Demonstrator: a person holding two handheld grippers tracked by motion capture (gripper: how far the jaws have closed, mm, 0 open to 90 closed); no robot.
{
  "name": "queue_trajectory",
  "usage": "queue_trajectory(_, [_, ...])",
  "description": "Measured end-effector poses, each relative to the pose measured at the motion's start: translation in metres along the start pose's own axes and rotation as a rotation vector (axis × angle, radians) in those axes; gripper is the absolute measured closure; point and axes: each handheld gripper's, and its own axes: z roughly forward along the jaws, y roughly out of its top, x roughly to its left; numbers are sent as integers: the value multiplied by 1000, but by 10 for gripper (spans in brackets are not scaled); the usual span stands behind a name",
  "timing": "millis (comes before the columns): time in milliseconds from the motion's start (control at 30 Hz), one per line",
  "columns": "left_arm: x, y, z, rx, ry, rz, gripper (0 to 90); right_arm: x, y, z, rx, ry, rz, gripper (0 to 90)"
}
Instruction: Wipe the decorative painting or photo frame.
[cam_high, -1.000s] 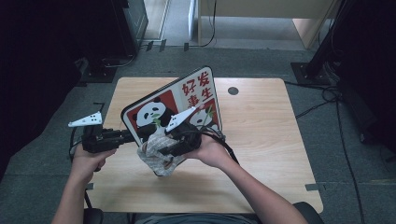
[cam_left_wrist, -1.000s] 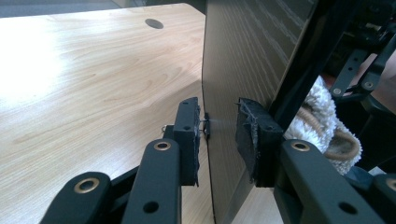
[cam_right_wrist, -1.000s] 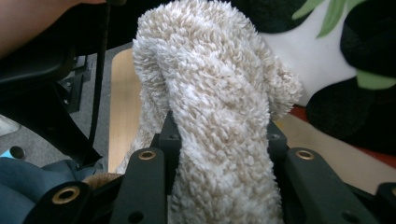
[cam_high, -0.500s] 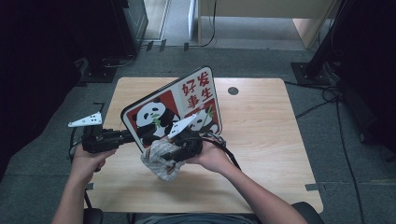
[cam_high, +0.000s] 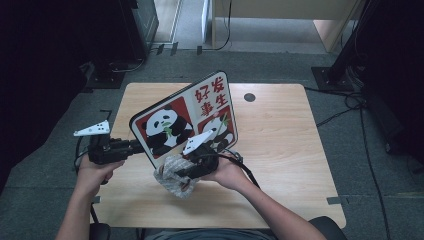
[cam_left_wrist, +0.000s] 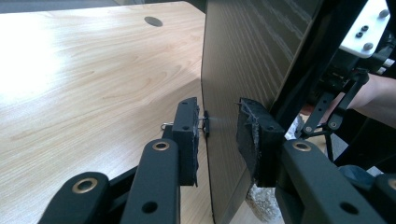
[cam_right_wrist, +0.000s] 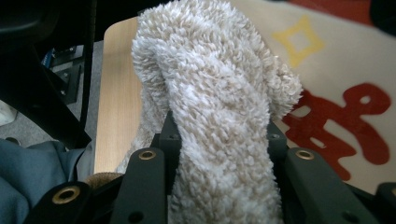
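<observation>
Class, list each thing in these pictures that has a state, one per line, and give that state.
Panda-printed flat board: tilted up off the wooden table, edge clamped.
Beige fluffy cloth: bunched, pinched, near the board's printed face.
Left gripper: shut on the board's edge.
Right gripper: shut on the cloth.

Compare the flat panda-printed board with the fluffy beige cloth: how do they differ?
The flat panda-printed board is rigid and stands tilted on edge; the fluffy beige cloth is soft and bunched. The board is much larger. The left gripper clamps the board's edge; the right gripper squeezes the cloth. Both are held above the wooden table.
</observation>
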Motion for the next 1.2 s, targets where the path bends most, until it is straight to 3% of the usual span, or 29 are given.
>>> queue_trajectory(600, [0,-2,0,2,-4,0,687,-3,-28,16,27,16,24,641])
queue_trajectory(1200, [3,0,1,7,-17,-2,682,-8,-50,30,97,42,57,636])
